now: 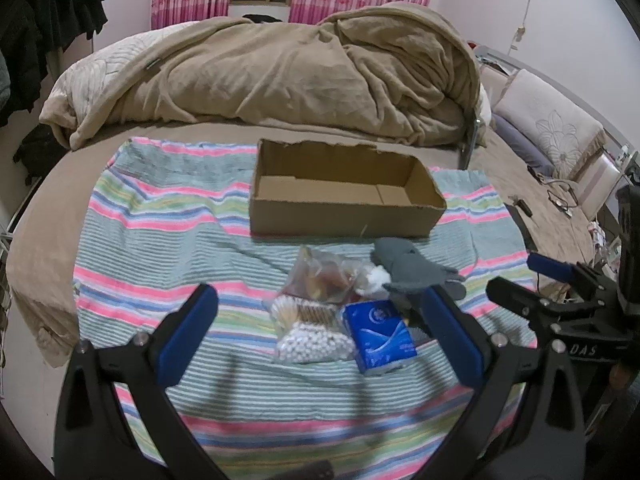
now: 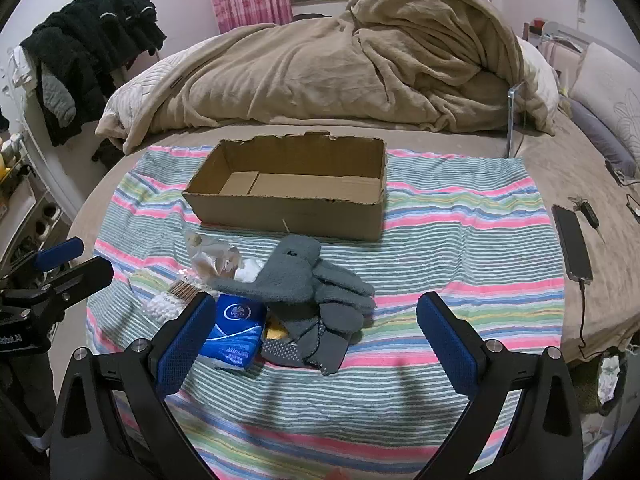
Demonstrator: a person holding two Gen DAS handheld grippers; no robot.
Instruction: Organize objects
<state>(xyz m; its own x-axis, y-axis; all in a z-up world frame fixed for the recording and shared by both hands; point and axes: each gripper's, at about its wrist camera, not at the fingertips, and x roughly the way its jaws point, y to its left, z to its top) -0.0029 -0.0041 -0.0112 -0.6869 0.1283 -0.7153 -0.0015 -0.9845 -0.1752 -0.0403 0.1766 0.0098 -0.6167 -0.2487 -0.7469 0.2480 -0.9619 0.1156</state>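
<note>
An open, empty cardboard box [image 1: 344, 196] [image 2: 288, 190] sits on a striped towel [image 1: 160, 248] [image 2: 460, 232] on the bed. In front of it lies a pile: grey gloves [image 1: 412, 268] [image 2: 304, 276], a blue tissue pack [image 1: 378, 334] [image 2: 236, 332], a bag of cotton swabs [image 1: 308, 330] [image 2: 168, 300], a clear bag of small items [image 1: 324, 276] [image 2: 212, 258] and grey socks [image 2: 316, 346]. My left gripper [image 1: 320, 320] is open and empty above the swabs and tissue pack. My right gripper [image 2: 312, 328] is open and empty above the gloves and socks.
A rumpled tan blanket [image 1: 280, 76] [image 2: 360, 60] is heaped behind the box. A phone on a cable [image 2: 572, 242] and keys [image 2: 586, 210] lie on the bed at the right. Dark clothes [image 2: 88, 52] hang at the left. Pillows [image 1: 548, 128] are at the right.
</note>
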